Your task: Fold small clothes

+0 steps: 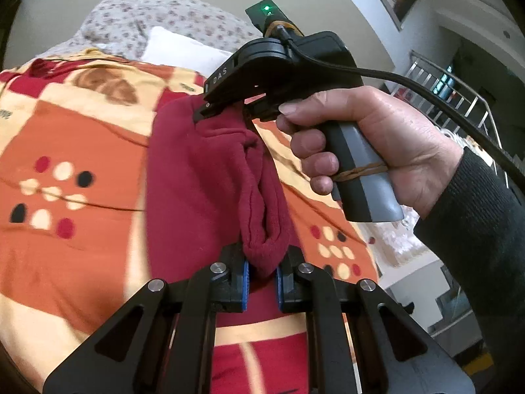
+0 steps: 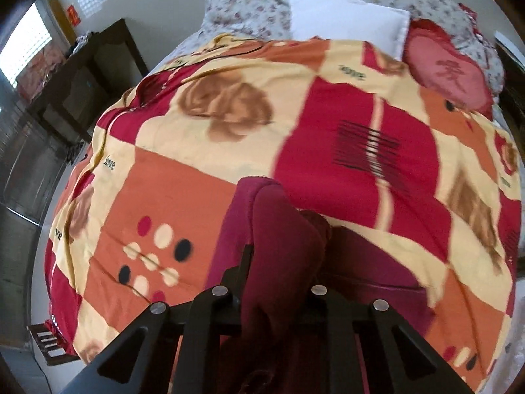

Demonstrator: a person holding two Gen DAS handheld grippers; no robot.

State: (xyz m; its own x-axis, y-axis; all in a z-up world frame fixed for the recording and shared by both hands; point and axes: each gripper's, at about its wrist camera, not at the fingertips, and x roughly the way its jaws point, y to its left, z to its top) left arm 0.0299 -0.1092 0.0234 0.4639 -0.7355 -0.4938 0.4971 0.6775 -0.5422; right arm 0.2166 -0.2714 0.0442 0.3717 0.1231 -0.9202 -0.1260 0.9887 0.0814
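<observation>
A dark red knitted garment (image 1: 203, 177) hangs stretched between both grippers above the patterned bed quilt (image 1: 72, 138). My left gripper (image 1: 262, 272) is shut on a bunched hem of the garment between its blue pads (image 1: 245, 274). My right gripper (image 1: 213, 111), held in a hand, is shut on the garment's far edge. In the right wrist view the garment (image 2: 282, 236) drapes over my right gripper (image 2: 279, 282) and hides its fingertips. The quilt (image 2: 183, 177) lies below.
A white pillow (image 2: 347, 26) and a flowered duvet (image 2: 249, 3) lie at the head of the bed. A red heart cushion (image 2: 446, 72) sits at the right. A dark cabinet (image 2: 85, 75) stands left of the bed. A black cable (image 1: 426, 98) trails from the right gripper.
</observation>
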